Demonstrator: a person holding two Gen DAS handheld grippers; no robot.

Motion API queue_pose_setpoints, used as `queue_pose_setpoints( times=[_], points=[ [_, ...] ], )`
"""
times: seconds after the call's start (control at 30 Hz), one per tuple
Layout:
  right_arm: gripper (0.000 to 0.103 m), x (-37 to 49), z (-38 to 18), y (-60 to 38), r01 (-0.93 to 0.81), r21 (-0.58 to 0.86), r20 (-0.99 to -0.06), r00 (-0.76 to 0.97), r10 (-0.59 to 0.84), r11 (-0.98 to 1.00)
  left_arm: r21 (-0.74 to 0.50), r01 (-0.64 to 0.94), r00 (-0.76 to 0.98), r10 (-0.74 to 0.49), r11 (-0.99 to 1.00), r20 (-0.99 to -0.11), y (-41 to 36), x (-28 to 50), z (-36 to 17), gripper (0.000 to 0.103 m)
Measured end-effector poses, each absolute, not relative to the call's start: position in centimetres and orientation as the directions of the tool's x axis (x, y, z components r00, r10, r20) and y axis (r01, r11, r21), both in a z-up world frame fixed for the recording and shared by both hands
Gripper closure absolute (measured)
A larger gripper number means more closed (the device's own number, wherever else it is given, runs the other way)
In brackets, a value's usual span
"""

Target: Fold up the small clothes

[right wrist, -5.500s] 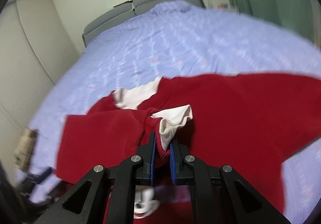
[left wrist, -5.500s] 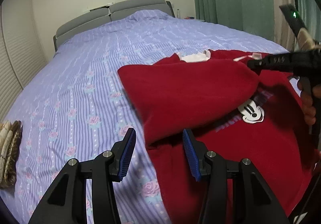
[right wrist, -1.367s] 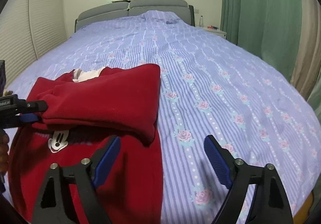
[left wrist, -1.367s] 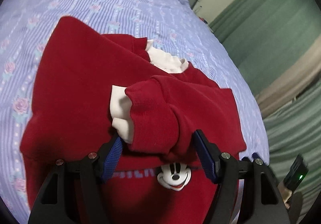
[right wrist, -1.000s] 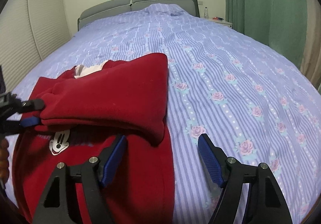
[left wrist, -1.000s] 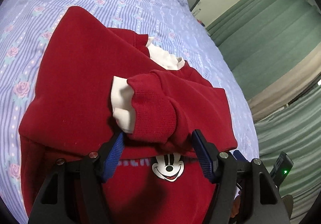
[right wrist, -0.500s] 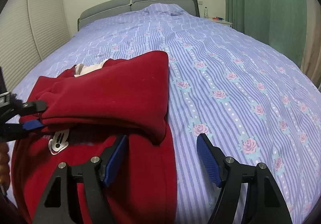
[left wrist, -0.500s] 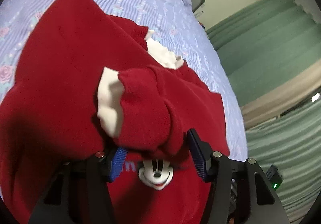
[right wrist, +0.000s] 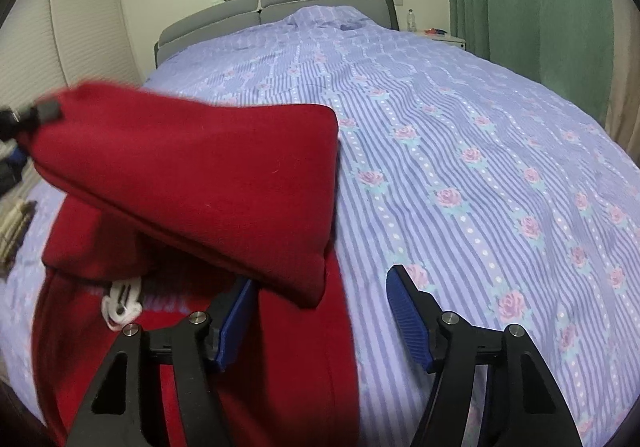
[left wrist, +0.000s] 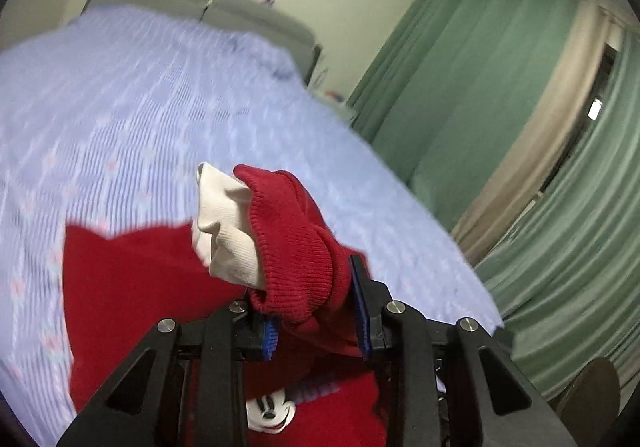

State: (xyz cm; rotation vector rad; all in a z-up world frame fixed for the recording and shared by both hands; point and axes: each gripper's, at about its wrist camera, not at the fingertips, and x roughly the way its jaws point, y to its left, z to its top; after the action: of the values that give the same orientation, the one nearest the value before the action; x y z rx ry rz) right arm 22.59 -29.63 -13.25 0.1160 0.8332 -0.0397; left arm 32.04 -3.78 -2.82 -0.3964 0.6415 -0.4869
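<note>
While the left gripper (left wrist: 316, 311) is clamping its blue ribbed pads, which have just been closing, on the ribbed red cuff (left wrist: 296, 243), a cream knit inner cuff (left wrist: 224, 231) is poking out of that cuff toward the headboard. The cuff belongs to a soft red fleece sweater (right wrist: 192, 175) lying on the bed's lilac striped, rose-printed cover (right wrist: 460, 135). Its sleeve is stretching as a taut wedge from the sweater's right fold up to the left, long axis running crosswise. A white cartoon-mouse patch (left wrist: 270, 413) is showing on the chest. The right gripper (right wrist: 320, 311) is hovering unclenched, jaws having narrowed slightly, straddling the sweater's edge without pressing it.
</note>
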Motion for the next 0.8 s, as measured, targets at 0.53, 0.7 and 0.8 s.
queue_pose_setpoints(
  times=[0.53,0.7,0.8],
  points=[
    [0.038,22.2,-14.6,-32.4,0.169,0.118,-0.751,0.66,-0.024,0.979,-0.489,0.177,0.562,-0.496,0.854,-0.662,-0.9,32.9,-14.6,0.073],
    [0.038,22.9,-14.9,-32.1,0.148,0.065,-0.764,0.643,-0.046,0.987,-0.459,0.204,0.562,-0.487,0.865,-0.669,-1.3,32.2,-15.2,0.071],
    [0.038,22.8,-15.1,-32.2,0.144,0.064,-0.77,0.636,-0.043,0.987,-0.45,0.198,0.553,-0.478,0.871,-0.682,-1.1,31.9,-15.3,0.064]
  ],
)
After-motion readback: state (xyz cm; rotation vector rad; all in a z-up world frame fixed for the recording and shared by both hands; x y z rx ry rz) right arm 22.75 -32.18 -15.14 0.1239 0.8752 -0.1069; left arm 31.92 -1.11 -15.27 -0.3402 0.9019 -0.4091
